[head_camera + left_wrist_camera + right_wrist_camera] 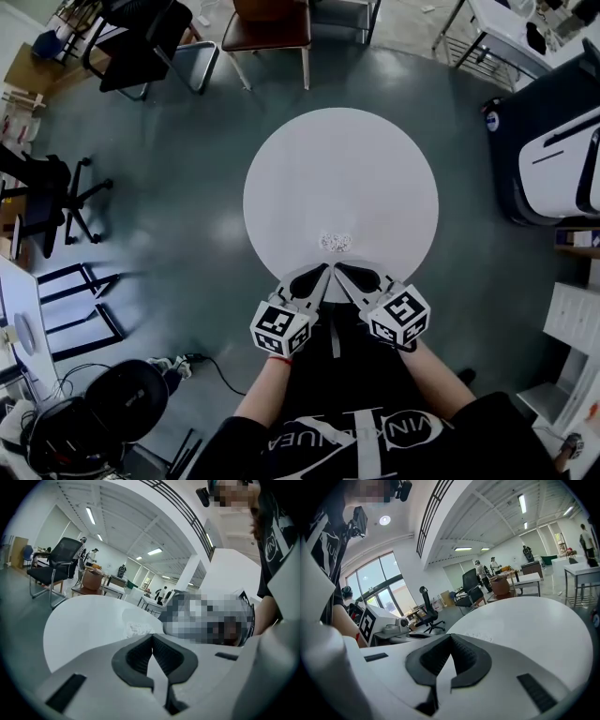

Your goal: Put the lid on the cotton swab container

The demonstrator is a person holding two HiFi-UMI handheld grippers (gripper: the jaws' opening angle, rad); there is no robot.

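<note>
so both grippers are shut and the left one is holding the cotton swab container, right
Not holding it. The left gripper is shut but empty: the left gripper view shows its jaws together with nothing between them, and the container sits on the table beyond them.

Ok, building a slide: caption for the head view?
Left gripper and right gripper, both shut and empty, point at the cotton swab container on a round white table.

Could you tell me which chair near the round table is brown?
The chair just beyond the table's far edge; the chairs further left are black.
</note>
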